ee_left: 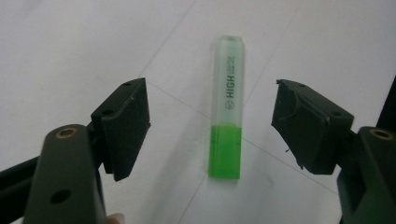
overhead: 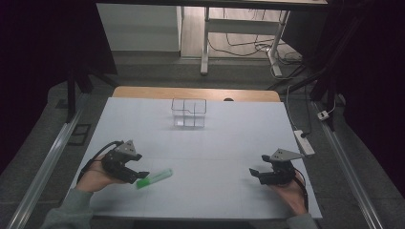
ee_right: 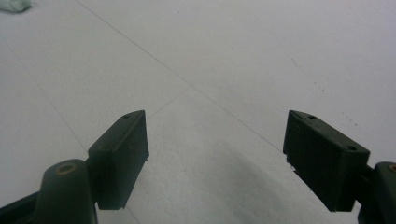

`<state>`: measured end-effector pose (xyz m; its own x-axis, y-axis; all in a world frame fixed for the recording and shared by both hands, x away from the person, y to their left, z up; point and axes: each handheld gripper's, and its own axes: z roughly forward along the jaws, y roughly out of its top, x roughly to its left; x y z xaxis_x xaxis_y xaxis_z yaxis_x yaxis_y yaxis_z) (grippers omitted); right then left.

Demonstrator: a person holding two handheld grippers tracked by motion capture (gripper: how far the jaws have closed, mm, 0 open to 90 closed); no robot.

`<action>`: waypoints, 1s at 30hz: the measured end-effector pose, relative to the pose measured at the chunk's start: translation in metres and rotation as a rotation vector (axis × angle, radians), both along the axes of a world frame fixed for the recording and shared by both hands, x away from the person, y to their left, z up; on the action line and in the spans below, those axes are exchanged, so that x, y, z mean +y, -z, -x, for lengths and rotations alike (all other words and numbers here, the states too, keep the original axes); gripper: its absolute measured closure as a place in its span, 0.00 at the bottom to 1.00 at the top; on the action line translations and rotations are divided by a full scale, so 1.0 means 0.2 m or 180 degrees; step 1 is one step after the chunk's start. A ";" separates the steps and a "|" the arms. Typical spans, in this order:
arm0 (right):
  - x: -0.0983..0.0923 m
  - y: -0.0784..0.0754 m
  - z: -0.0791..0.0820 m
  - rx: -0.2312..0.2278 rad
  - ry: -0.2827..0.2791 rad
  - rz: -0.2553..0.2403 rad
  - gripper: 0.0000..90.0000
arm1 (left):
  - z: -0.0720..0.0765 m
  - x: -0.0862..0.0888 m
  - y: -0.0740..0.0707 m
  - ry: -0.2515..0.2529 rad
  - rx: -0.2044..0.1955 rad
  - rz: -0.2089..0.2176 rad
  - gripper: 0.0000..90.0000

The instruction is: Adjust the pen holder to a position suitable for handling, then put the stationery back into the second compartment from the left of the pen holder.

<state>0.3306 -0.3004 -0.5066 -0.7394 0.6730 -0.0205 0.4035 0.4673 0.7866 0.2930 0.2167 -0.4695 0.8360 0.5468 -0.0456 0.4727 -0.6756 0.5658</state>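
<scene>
left gripper point(ee_left: 212, 123) jaws apart, straddling green highlighter point(ee_left: 226, 107) flat on table point(overhead: 224, 143) — likely pickup: lower, centre on barrel, close squarely. right gripper point(ee_right: 217, 154) jaws apart, idle.

Lab-like recording room: white-topped table point(overhead: 229, 138), dark curtains, floor cables point(overhead: 248, 47).

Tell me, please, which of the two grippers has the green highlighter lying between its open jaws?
The left gripper: the green highlighter lies untouched between its jaws. The right gripper has just bare table between its own.
</scene>
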 end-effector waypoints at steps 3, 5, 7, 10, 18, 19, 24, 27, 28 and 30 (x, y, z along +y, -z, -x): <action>0.00 0.00 0.00 0.0009 -0.0008 0.0001 0.24 | -0.01 -0.04 0.03 0.0070 0.0095 -0.0127 0.30; 0.00 0.00 0.00 0.0006 -0.0009 -0.0008 0.24 | -0.01 -0.05 0.03 0.0085 0.0112 -0.0169 0.30; 0.00 0.00 0.00 0.0001 -0.0012 -0.0014 0.24 | -0.01 -0.06 0.04 0.0084 0.0118 -0.0177 0.31; 0.00 0.00 0.00 0.0012 -0.0002 -0.0008 0.24 | -0.01 -0.06 0.04 0.0093 0.0135 -0.0205 0.31; 0.00 0.00 0.00 0.0007 -0.0003 0.0002 0.24 | -0.01 -0.11 0.11 0.0198 0.0283 -0.0449 0.31; 0.00 0.00 0.00 0.0010 -0.0002 0.0003 0.24 | -0.02 -0.12 0.13 0.0221 0.0329 -0.0527 0.31; 0.00 0.00 0.01 0.0004 -0.0004 0.0002 0.24 | -0.02 -0.15 0.17 0.0292 0.0385 -0.0676 0.33; -0.01 0.00 0.01 0.0017 0.0008 0.0006 0.24 | -0.02 -0.16 0.17 0.0320 0.0379 -0.0705 0.36; -0.01 0.00 0.02 0.0017 0.0009 0.0002 0.24 | -0.02 -0.17 0.18 0.0322 0.0386 -0.0730 0.37; -0.02 0.00 0.02 0.0014 0.0013 0.0009 0.24 | -0.03 -0.17 0.19 0.0313 0.0392 -0.0785 0.38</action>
